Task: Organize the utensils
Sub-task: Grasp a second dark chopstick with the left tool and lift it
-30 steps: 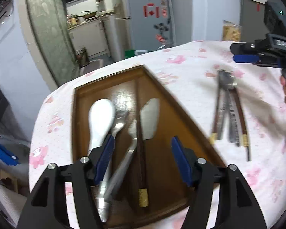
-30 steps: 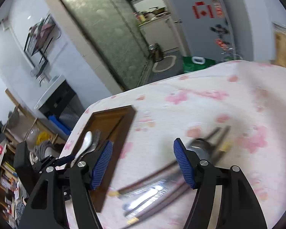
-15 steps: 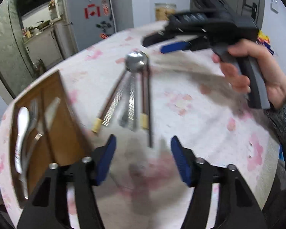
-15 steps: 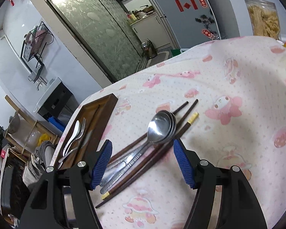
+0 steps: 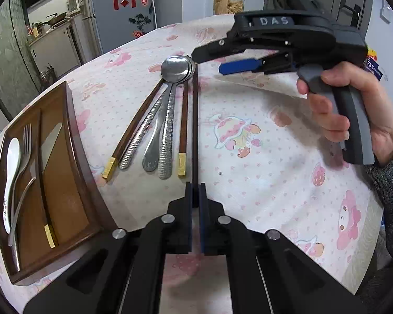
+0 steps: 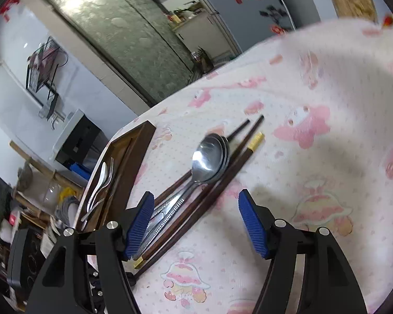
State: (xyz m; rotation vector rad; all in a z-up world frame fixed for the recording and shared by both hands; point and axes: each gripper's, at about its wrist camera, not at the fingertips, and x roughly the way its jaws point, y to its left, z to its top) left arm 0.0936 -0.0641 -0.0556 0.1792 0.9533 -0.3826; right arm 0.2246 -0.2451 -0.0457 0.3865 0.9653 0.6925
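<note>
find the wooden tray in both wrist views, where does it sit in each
Left wrist: wooden tray sits at the left edge, left of the loose utensils, with a white spoon, fork and knife in it.
Right wrist: the tray is left of centre, running back from the left blue pad.
Shared landmark: the steel spoon bowls stacked on the tablecloth.

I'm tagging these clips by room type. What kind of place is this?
Most likely a home dining area beside a kitchen: a fridge with magnets, a kitchen counter with a wok, and a table under a cartoon-print tablecloth laid with spoons and chopsticks.
</note>
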